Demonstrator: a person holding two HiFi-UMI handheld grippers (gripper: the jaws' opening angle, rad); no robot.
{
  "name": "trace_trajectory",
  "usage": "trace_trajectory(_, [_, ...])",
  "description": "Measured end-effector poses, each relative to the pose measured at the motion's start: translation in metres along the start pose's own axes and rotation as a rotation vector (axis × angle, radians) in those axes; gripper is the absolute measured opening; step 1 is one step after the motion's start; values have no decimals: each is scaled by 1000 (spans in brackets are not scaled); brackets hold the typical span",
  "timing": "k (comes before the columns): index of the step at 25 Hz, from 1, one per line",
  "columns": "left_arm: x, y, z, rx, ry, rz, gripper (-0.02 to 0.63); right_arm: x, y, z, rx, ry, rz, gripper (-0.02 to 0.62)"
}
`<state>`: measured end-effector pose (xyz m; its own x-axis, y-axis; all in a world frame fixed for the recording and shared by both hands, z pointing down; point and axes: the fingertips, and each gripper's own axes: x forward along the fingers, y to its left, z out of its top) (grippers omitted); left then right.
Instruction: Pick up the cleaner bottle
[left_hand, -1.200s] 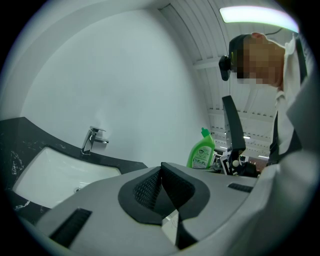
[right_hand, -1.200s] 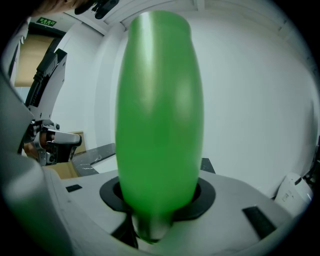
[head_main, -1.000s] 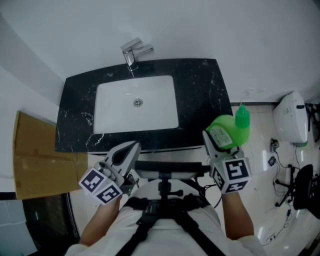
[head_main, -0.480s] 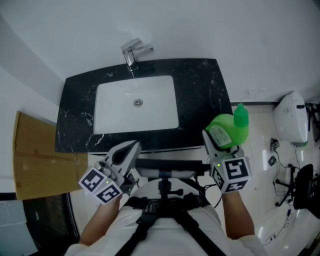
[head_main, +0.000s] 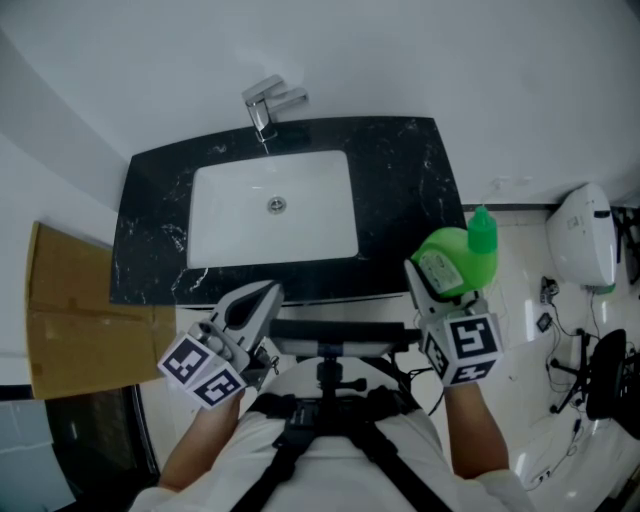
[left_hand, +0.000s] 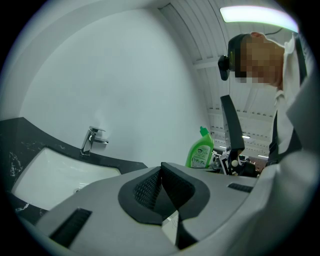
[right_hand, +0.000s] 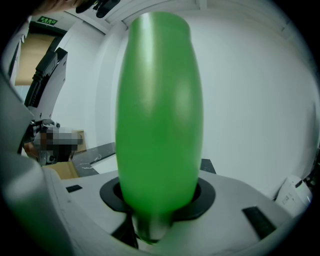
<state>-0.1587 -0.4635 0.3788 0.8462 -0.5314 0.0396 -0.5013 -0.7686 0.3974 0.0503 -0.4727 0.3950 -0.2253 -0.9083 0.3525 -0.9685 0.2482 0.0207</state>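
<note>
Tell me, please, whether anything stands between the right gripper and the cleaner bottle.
Nothing visible does: the right gripper is shut directly on the cleaner bottle, with its green body between the jaws.

A white rectangular basin (head_main: 300, 215) sits sunk in a black, white-veined stone bench (head_main: 400, 190). A chrome single-lever tap (head_main: 265, 108) stands at its far rim against a plain white wall (head_main: 400, 60), and a round metal drain (head_main: 275, 204) marks the basin's middle. Flat brown cardboard sheets (head_main: 70, 320) lie beside the bench's left end. A white rounded plastic device (head_main: 580, 235) shows off the right end, above a glossy pale floor (head_main: 520, 290), with black cables (head_main: 575, 360) near it.
</note>
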Motion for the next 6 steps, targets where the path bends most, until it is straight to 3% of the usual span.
trace_trajectory(6, [2,1,0,-2,1,-1,-5,4,-1,-1,-5,5,6,175])
